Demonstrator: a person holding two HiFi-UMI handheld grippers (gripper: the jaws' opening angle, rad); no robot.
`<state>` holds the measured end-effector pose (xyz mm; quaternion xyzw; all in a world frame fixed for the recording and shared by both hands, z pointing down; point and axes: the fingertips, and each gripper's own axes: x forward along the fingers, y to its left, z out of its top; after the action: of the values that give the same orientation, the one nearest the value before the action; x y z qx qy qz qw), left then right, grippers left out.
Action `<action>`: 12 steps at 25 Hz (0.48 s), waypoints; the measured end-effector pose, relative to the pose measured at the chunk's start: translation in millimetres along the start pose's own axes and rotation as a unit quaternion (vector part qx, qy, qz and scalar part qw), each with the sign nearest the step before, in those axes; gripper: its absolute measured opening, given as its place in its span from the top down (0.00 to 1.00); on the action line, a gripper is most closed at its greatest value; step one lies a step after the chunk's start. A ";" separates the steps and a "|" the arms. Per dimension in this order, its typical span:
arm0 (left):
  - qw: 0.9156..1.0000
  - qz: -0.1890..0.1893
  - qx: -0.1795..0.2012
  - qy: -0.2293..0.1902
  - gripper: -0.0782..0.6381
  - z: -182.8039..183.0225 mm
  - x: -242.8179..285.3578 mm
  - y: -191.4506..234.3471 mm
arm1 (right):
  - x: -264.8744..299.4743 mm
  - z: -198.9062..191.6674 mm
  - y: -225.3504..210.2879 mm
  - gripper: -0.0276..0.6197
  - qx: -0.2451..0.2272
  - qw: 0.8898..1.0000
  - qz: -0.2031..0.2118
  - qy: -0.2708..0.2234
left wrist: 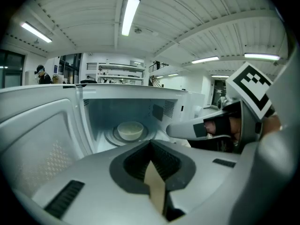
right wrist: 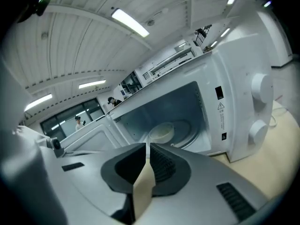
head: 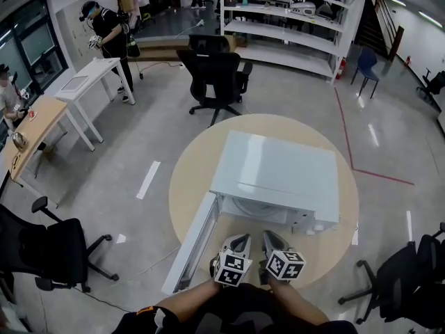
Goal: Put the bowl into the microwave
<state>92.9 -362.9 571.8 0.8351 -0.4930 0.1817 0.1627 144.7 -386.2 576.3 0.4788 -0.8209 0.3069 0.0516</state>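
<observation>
A white microwave is shown on a round tabletop, with its door swung open at the left, towards the near side. The bowl is seen inside the cavity, upright on the turntable. It is touched by neither tool. The left hand-held gripper is held just in front of the opening. Its jaws are clenched tip to tip, with nothing between them. The right hand-held gripper is held just beside it, to the right. Its jaws are likewise pressed together and empty. Both are pointed into the cavity, near the front edge of the tabletop. Two knobs are seen on the panel at the right of the opening. A black chair is placed on the floor beyond the tabletop.
</observation>
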 end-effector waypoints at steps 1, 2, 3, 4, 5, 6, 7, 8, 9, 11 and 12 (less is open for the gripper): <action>1.000 -0.009 0.005 0.001 0.82 -3.9 -5.6 -4.3 | -3.9 -5.1 4.3 0.90 -0.015 1.000 -0.004 0.005; 1.000 -0.016 0.009 0.001 0.82 -7.6 -11.4 -6.9 | -8.1 -9.7 8.1 0.91 -0.028 1.000 -0.010 0.009; 1.000 -0.021 0.011 0.001 0.82 -11.0 -17.4 -8.0 | -12.6 -13.8 11.5 0.92 -0.038 0.999 -0.015 0.011; 1.000 -0.024 0.011 0.001 0.82 -14.4 -23.6 -7.9 | -17.5 -17.5 14.7 0.93 -0.046 0.999 -0.019 0.013; 1.000 -0.026 0.009 0.001 0.82 -17.7 -29.7 -7.6 | -22.9 -20.9 17.6 0.93 -0.054 0.998 -0.023 0.014; 1.000 -0.028 0.007 0.001 0.82 -20.5 -35.5 -7.8 | -28.5 -24.1 20.3 0.93 -0.060 0.998 -0.026 0.014; 0.999 -0.031 0.005 0.001 0.82 -23.0 -40.8 -8.6 | -34.0 -27.4 22.9 0.93 -0.065 0.997 -0.029 0.014; 0.999 -0.035 0.004 0.000 0.82 -25.1 -45.4 -10.1 | -38.8 -31.1 25.7 0.93 -0.068 0.997 -0.031 0.014; 0.999 -0.041 0.004 -0.001 0.82 -26.7 -49.6 -11.9 | -42.9 -35.4 28.7 0.93 -0.068 0.997 -0.033 0.015; 0.999 -0.054 0.008 -0.004 0.82 -29.7 -56.7 -15.4 | -49.6 -44.4 35.3 0.93 -0.066 0.997 -0.038 0.014; 0.998 -0.060 0.010 -0.006 0.82 -31.3 -59.7 -16.9 | -52.6 -48.1 38.3 0.93 -0.066 0.997 -0.041 0.012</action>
<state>76.7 -295.3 570.1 0.8660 -0.4407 0.1718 0.1625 131.5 -306.4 577.8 0.5038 -0.8184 0.2554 0.1055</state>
